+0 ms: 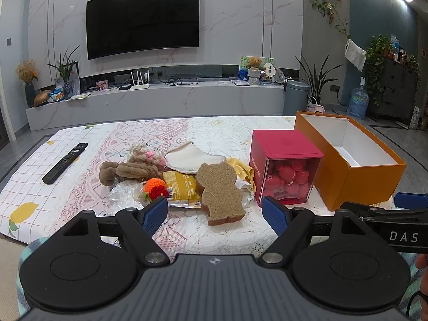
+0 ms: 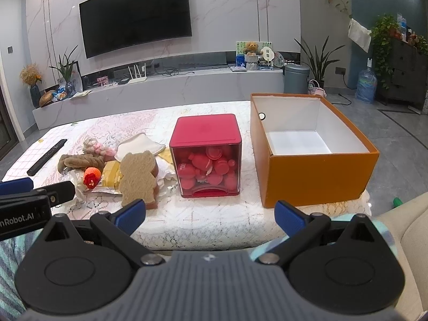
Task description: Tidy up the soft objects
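An empty orange box waits open beside a red container, apparently ready for the heaped soft objects, a bear-shaped sponge foremost. The left gripper and right gripper hover short of the table, jaws spread wide, holding nothing.

Left wrist view: low at the near edge of the table, facing the television, with the bear sponge near centre frame. Right wrist view: same height and heading, set further right, with the red box central. Both share the soft pile, the orange box and the far wall.
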### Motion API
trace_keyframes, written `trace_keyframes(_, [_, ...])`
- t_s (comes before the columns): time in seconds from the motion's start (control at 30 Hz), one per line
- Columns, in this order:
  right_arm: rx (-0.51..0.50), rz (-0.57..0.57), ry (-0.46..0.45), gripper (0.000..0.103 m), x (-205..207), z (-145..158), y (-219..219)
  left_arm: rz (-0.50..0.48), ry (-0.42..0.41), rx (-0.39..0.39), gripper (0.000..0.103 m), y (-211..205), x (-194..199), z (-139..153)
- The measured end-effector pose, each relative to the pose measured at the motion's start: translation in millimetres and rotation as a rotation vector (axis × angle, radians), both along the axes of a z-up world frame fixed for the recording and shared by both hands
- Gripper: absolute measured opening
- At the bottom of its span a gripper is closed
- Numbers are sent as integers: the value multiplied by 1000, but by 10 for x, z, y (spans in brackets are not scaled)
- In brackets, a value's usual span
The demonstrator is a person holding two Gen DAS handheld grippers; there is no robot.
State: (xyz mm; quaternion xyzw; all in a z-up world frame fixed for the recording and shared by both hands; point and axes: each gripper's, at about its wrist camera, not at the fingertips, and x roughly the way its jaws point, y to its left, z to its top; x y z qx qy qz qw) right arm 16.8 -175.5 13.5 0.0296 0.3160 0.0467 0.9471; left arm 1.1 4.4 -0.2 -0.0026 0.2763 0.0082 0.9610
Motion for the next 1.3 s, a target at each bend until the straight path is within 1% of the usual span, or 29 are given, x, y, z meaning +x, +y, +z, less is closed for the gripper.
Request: trace_keyframes(1.3, [0,1,7,100,-10,-20,25,0,-1,-3,94,16,3,-13])
